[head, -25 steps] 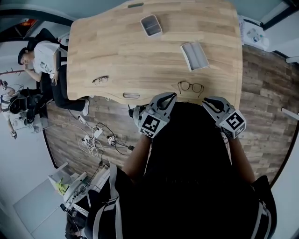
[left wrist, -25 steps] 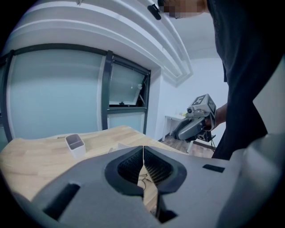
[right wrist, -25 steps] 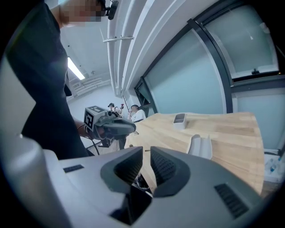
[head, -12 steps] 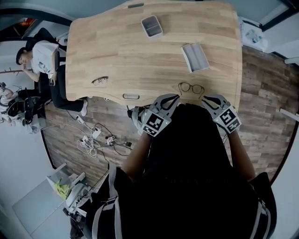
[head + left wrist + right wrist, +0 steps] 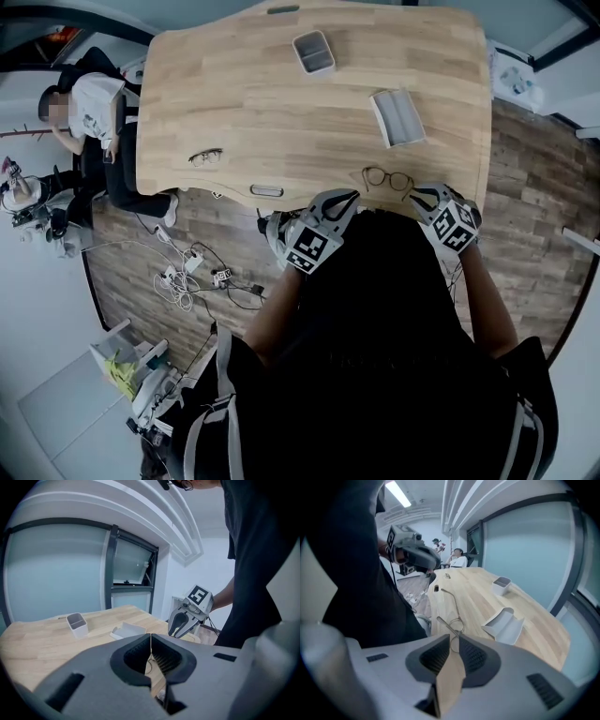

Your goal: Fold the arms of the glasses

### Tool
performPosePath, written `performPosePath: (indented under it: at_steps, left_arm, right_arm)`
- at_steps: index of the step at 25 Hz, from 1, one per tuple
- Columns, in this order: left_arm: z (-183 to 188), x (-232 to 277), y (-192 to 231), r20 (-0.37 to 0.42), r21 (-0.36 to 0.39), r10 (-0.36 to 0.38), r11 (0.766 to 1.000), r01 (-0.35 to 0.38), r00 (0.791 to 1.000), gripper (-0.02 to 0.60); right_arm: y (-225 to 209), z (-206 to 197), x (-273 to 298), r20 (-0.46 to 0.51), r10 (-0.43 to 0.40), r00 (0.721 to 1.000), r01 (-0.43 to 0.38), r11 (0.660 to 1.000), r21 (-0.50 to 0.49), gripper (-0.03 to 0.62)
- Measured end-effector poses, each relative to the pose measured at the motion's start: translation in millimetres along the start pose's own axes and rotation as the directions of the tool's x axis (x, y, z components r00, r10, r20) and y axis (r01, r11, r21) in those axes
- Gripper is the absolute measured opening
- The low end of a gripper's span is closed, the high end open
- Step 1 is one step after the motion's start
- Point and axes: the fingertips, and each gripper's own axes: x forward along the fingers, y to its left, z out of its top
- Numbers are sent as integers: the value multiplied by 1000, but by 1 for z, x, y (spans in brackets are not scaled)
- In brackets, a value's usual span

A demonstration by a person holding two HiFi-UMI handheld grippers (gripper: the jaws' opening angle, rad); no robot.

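Hovering both at the near edge of the tabletop, with the left gripper to one side of the glasses and the right gripper to the other, probably so that each can reach one arm. Pressing the left gripper's jaws together on nothing, seemingly waiting or readying to steady the frame. Leaving a narrow gap between the right gripper's jaws, tips just short of the wire frame and not touching it, likely lining up on the nearer arm. Lying close to the edge, well apart from the open white case farther in, arms spread in the right gripper view and not yet folded. Calling for a light pinch, judging by such thin wire.
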Motion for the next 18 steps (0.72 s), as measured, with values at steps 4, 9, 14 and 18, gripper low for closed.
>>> performPosePath:
  at_steps: [4, 9, 14, 18]
  left_arm:
    - [-6, -3, -1, -7, -20, 9, 1000, -9, 1000, 18]
    - [-6, -4, 4, -11, -22, 13, 1000, -13, 1000, 18]
    - [-7, -4, 5, -14, -23, 18, 1000, -18, 1000, 18]
    - [-9, -6, 4, -22, -18, 18, 1000, -19, 1000, 18]
  right_arm:
    - [1, -3, 12, -47, 16, 999, -19, 997, -73, 40]
    - [-4, 6, 17, -50, 10, 999, -15, 995, -100, 40]
    - [-6, 9, 22, -55, 2, 998, -10, 991, -136, 40]
    - [-15, 10, 23, -53, -25, 998, 18, 992, -126, 40]
